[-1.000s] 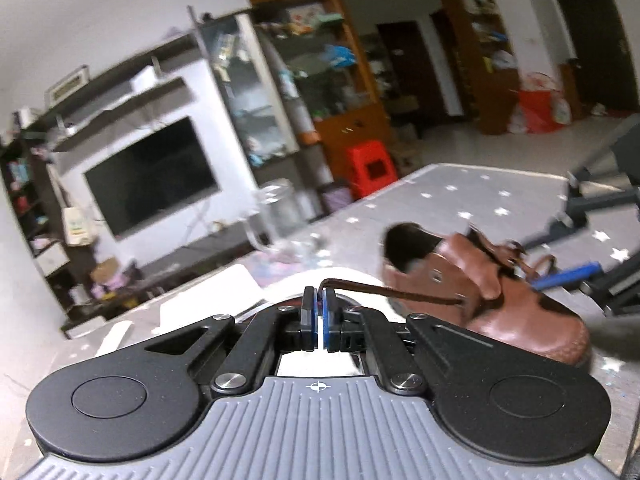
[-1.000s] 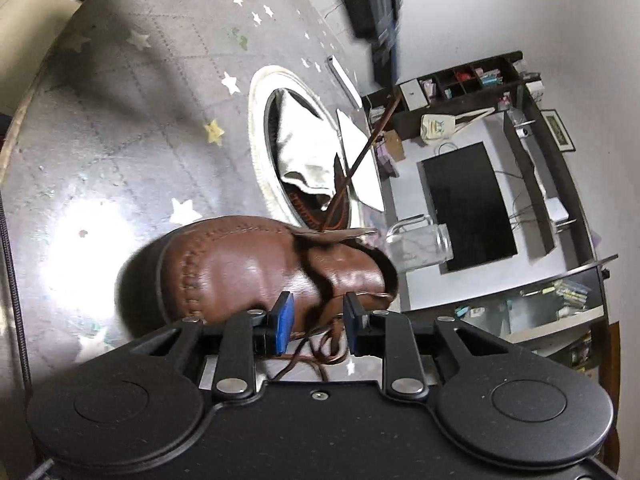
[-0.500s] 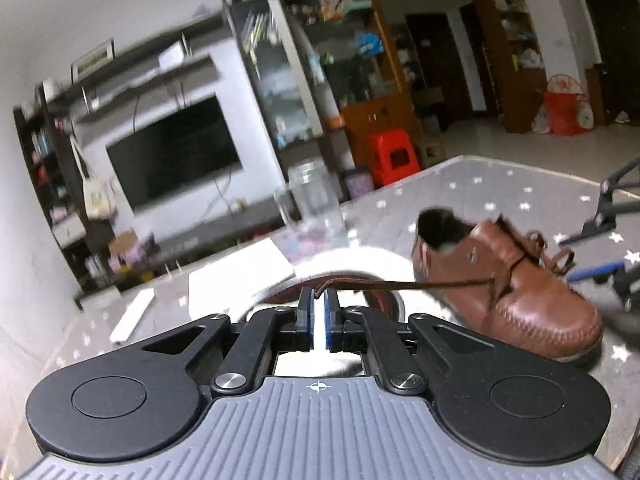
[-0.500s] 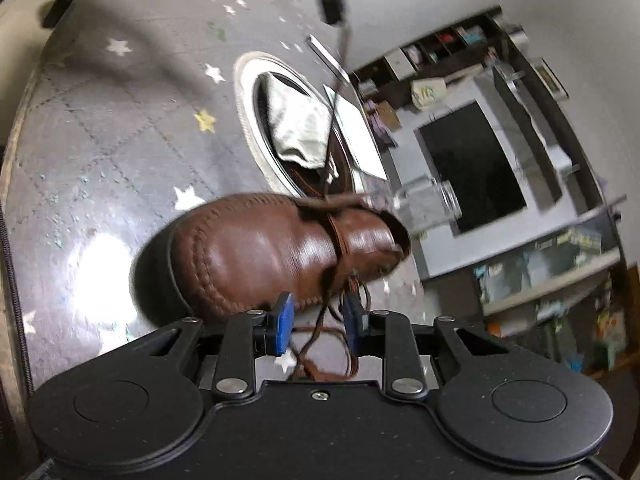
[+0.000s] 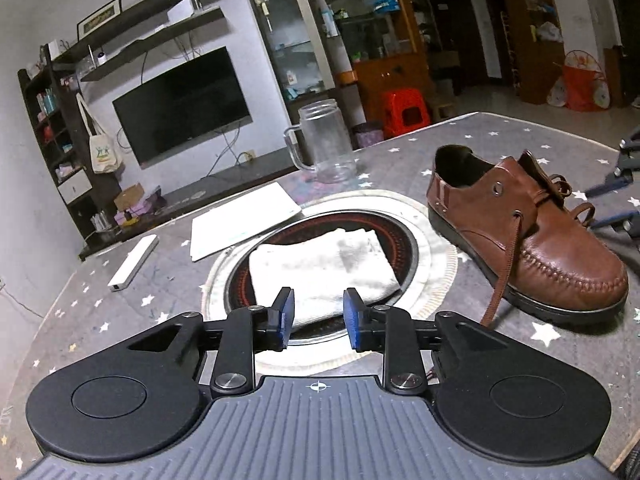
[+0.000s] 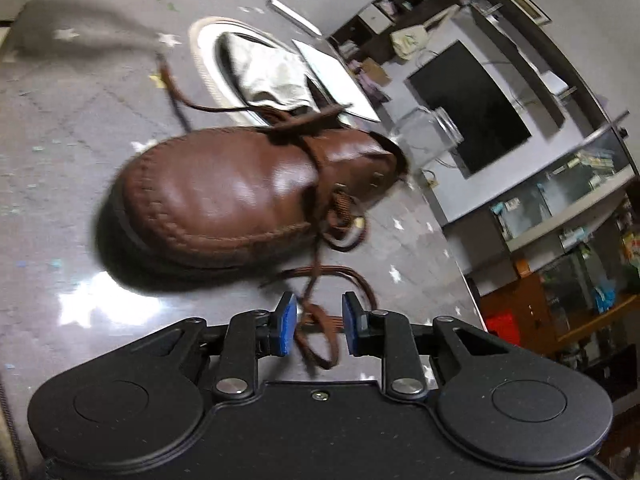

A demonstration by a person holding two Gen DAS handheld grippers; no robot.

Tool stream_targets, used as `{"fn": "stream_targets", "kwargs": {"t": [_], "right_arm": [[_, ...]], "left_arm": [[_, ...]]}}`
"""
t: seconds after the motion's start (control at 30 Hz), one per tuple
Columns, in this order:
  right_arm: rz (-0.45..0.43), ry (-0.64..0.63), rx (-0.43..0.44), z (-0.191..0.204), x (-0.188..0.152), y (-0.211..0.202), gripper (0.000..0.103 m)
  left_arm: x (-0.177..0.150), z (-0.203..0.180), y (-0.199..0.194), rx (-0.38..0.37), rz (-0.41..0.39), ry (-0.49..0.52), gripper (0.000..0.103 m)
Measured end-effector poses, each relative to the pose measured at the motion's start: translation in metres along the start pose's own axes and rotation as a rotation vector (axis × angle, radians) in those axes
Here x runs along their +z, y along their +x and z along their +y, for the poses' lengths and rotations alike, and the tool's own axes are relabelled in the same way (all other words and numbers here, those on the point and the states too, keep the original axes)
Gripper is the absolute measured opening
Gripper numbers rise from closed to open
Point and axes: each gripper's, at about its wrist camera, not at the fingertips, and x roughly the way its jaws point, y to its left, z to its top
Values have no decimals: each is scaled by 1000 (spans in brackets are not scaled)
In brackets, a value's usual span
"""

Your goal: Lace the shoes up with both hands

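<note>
Left gripper [image 5: 318,318]: fingers apart, nothing between them, over folded cloth [image 5: 322,268] in round recess of table [image 5: 500,136]. Brown shoe [image 5: 524,236] at 2 o'clock, upright on table; loose lace [image 5: 505,270] hangs from side eyelet to tabletop. Right gripper [image 6: 319,324]: fingers apart, lace loops lying between, unclamped; shoe at 11 o'clock.

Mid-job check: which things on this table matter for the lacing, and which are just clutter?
For the job:
- brown shoe
- lace hanging from its eyelet
- left gripper, open
- right gripper, open around loose lace loops

Lying about:
- glass mug
- folded cloth in the round recess
- white paper
- white bar
</note>
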Motion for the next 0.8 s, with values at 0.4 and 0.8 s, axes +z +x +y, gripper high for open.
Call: {"fn": "stream_targets", "kwargs": {"t": [0.4, 0.8], "right_arm": [[17, -31, 31, -40, -8, 51, 26], [-44, -9, 124, -61, -2, 64, 26]], "left_arm": [[1, -9, 17, -2, 53, 11, 33], [2, -15, 31, -18, 81, 17, 37]]}}
